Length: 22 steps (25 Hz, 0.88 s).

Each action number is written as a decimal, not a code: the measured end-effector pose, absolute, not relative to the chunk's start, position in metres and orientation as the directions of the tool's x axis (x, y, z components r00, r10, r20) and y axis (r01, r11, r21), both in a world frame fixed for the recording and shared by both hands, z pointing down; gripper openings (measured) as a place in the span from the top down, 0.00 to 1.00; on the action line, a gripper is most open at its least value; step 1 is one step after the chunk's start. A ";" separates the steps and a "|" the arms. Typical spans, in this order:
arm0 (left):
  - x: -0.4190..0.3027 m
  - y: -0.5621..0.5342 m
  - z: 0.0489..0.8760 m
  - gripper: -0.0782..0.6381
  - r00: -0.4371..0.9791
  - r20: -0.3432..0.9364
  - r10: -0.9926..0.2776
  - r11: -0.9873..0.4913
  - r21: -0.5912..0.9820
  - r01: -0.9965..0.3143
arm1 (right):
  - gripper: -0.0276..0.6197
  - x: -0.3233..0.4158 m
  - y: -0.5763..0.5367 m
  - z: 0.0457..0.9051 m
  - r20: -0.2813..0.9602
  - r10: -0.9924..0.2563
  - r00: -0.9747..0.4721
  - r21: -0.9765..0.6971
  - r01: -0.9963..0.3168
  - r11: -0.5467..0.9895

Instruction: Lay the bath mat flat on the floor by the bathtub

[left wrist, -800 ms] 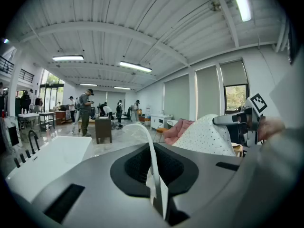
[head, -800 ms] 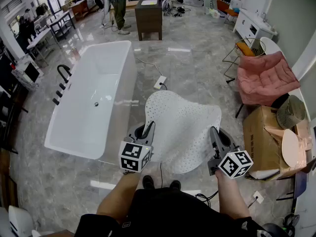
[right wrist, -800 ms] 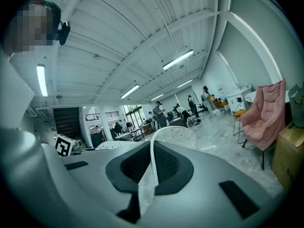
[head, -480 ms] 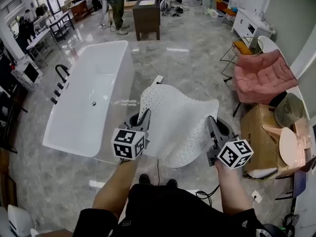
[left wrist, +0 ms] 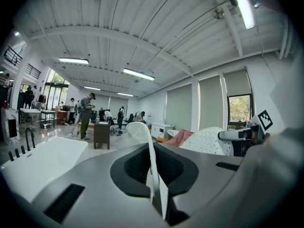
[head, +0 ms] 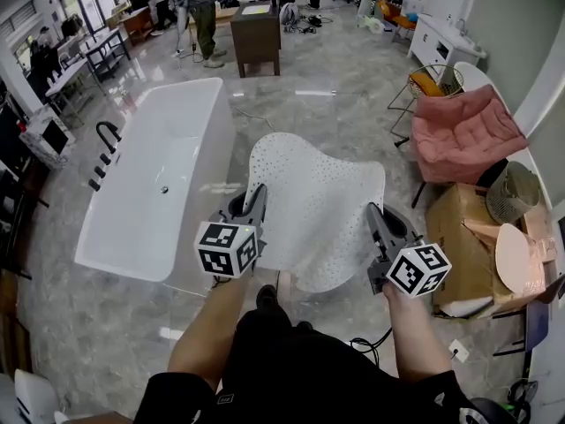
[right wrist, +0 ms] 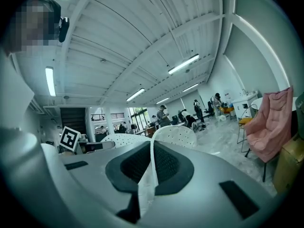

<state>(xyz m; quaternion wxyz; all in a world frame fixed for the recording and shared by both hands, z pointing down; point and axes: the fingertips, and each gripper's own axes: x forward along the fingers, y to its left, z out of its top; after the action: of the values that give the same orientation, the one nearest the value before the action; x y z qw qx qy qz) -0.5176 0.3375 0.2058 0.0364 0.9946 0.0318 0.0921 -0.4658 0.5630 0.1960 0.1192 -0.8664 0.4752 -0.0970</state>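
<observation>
Bath mat [head: 318,206], seemingly airborne, spreads between bathtub [head: 146,179] and pink chair [head: 459,140].

No legible text, labels or numbers anywhere.

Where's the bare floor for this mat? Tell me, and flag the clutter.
Bare floor runs between the tub and the pink chair, up to the dark cabinet. The mat is held above its near end. Crowded: the right side, where the chair and the box stand close together.
</observation>
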 end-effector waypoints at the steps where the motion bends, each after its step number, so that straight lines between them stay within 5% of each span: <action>1: -0.518 0.337 0.209 0.87 0.981 0.185 0.067 -0.995 0.083 0.053 | 0.92 -0.466 0.566 0.199 0.059 -0.848 0.526 -0.306 -0.799 -0.517; 12: -0.493 0.331 0.221 0.87 0.978 0.180 0.103 -0.989 0.125 0.081 | 0.92 -0.438 0.564 0.210 0.090 -0.833 0.546 -0.347 -0.767 -0.540; 22: -0.389 0.306 0.239 0.87 0.967 0.194 0.166 -0.982 0.120 0.144 | 0.92 -0.340 0.540 0.234 0.133 -0.799 0.587 -0.380 -0.714 -0.588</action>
<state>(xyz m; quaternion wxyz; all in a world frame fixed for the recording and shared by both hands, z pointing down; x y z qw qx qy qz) -0.3891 0.3057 0.2394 0.0526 0.9903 0.0782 0.1021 -0.3401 0.5399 0.2341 0.1448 -0.8789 0.4303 -0.1464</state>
